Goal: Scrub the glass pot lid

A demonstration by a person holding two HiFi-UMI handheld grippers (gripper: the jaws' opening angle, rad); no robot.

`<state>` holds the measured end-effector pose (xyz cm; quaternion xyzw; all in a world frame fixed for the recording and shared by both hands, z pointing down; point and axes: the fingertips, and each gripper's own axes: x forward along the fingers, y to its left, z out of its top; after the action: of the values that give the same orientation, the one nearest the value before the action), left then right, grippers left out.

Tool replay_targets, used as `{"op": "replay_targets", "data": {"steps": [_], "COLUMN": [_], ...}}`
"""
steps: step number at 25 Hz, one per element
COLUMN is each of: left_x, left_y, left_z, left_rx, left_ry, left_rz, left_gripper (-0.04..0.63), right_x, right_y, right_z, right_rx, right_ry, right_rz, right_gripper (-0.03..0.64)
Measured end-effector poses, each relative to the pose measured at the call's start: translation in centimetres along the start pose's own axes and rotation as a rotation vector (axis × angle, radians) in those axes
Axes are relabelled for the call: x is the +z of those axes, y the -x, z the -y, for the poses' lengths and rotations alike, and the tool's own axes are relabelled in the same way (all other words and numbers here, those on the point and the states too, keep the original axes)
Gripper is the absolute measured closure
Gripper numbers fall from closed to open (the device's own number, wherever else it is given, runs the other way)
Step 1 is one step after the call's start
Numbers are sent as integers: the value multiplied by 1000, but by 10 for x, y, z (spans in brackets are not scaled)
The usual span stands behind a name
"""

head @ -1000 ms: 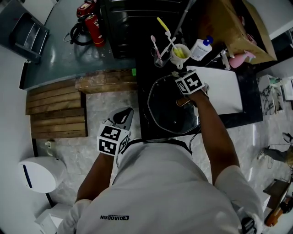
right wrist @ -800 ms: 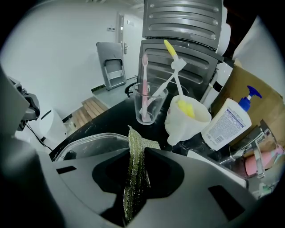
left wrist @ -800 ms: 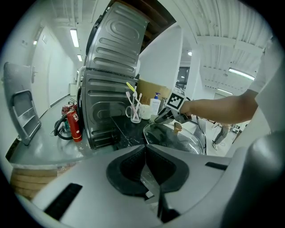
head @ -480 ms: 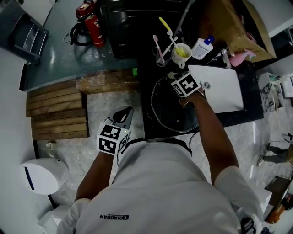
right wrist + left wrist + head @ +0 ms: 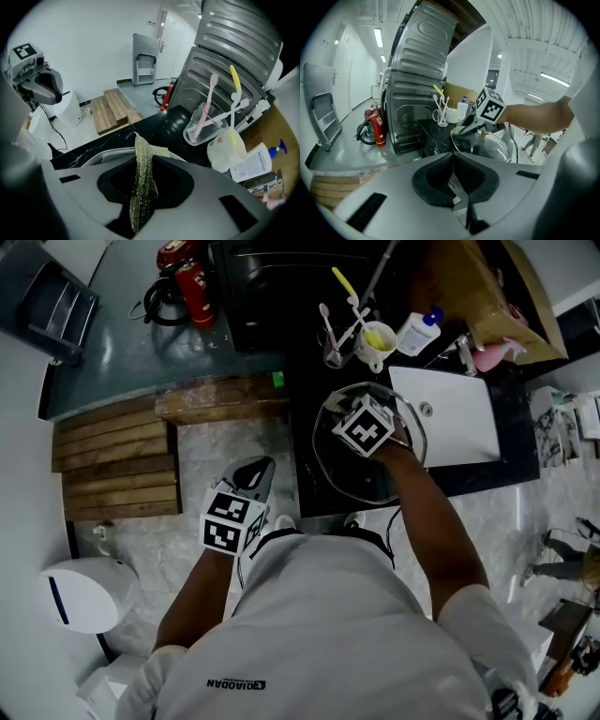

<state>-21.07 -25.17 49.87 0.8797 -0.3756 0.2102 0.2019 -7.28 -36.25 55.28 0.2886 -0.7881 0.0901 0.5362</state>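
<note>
The scrubbing step is in hand: the right tool (image 5: 146, 185) is clenched on a green scouring pad (image 5: 140, 159) and sits over the glass pot lid (image 5: 347, 474), which lies on the black tabletop (image 5: 300, 456) beside the white sink (image 5: 459, 427). The lid's rim shows just below and ahead of the pad, so the next move likely calls for pressing the pad down and sweeping it across the glass. The left tool (image 5: 453, 180) is held well apart near the body, jaws pressed together on nothing.
</note>
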Motion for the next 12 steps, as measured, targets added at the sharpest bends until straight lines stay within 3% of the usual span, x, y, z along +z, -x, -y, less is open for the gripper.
{"op": "replay_targets", "data": {"steps": [6,12], "left_x": [-15,-19], "left_y": [5,13], "left_z": [5,14], "left_rx": [1,5], "left_ry": [5,0], "left_rz": [-13,-6], "left_gripper": [577,577], "right_x": [4,2], "right_y": [-1,1], "right_z": [-31,-60], "right_rx": [-23,-20], "right_ry": [178,273], "right_rz": [-22,-13], "right_gripper": [522,522]}}
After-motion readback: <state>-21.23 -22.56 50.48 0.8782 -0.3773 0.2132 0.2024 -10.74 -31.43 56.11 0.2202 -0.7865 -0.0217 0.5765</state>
